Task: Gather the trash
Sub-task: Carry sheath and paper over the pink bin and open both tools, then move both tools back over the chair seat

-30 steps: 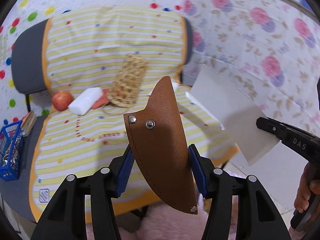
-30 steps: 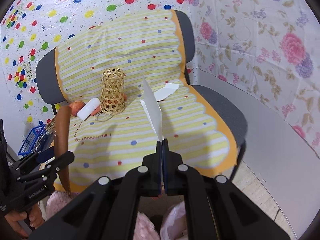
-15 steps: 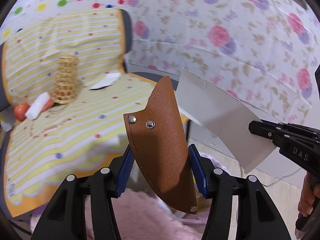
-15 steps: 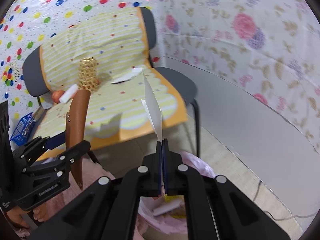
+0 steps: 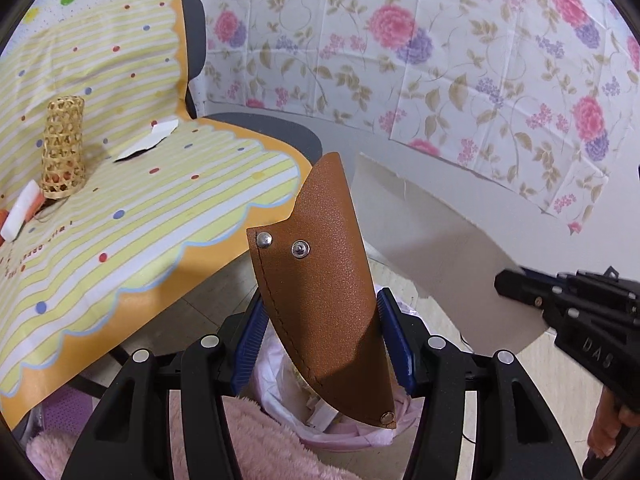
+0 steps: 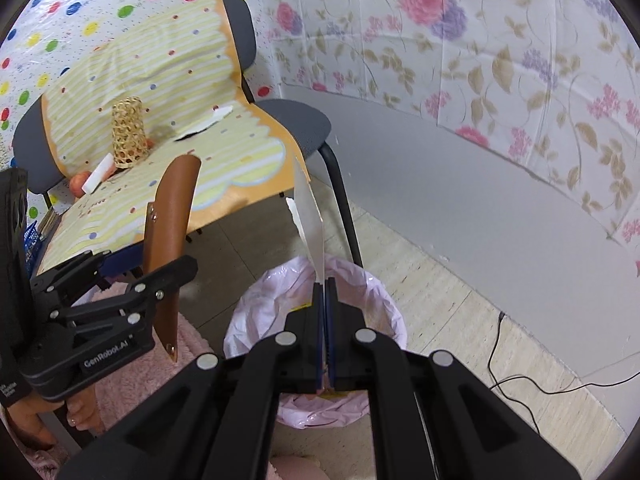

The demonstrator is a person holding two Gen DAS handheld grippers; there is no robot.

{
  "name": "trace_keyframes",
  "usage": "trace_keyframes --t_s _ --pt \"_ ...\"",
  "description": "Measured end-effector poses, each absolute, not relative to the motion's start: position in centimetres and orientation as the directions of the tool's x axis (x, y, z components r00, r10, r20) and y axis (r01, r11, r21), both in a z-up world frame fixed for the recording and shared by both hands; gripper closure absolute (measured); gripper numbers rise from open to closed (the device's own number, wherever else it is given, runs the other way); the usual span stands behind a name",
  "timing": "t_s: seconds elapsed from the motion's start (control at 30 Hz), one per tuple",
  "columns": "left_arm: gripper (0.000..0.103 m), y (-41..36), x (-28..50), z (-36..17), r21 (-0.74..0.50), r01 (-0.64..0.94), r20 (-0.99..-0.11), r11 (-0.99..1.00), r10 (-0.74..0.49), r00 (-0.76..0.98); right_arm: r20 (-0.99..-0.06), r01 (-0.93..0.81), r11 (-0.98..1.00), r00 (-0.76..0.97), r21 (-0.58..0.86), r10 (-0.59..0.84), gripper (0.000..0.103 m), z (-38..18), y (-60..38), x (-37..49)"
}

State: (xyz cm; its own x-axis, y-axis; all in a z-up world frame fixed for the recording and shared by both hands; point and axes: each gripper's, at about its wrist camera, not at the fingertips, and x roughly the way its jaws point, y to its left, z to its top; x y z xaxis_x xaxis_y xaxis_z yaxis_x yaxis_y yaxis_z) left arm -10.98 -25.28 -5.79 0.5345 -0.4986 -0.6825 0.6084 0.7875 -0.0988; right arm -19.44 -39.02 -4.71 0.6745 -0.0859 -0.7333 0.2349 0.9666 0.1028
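Observation:
My left gripper (image 5: 320, 340) is shut on a brown leather sheath (image 5: 320, 300), held upright; the sheath (image 6: 170, 240) also shows at the left of the right wrist view. My right gripper (image 6: 325, 292) is shut on a white card (image 6: 310, 220), seen edge-on; the card (image 5: 432, 256) is broad in the left wrist view. A bin with a pink bag (image 6: 360, 292) stands on the floor right under the right gripper, and its bag (image 5: 280, 376) shows below the sheath. Another white paper scrap (image 5: 146, 140) lies on the chair.
A grey chair (image 6: 304, 120) with a yellow striped cover (image 5: 140, 216) holds a wicker tube (image 5: 64, 144), a white block (image 5: 18, 212) and an apple (image 6: 80, 182). A pink rug (image 5: 260, 440) lies near me. A black cable (image 6: 520, 380) runs along the floor by the floral wall.
Both grippers have swung right and down, away from the chair, with sheath and card still held. The pink-bagged bin has come into view under them.

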Motion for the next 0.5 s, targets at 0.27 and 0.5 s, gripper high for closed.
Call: trace_keyframes --t_s 0.27,0.5 --pt "0.023 -25.8 -8.9 -6.0 -0.126 0.593 -0.678 0.796 -0.505 0.534 -0.743 0.233 0.959 0.669 0.164 -0.035 0.098 -6.8 -40.3 -17.1" --pt "0.02 -23.4 -8.3 -5.3 -0.119 0.542 -0.671 0.832 -0.47 0.573 -0.745 0.227 0.957 0.667 0.18 -0.018 0.066 -7.4 -40.7 -16.6"
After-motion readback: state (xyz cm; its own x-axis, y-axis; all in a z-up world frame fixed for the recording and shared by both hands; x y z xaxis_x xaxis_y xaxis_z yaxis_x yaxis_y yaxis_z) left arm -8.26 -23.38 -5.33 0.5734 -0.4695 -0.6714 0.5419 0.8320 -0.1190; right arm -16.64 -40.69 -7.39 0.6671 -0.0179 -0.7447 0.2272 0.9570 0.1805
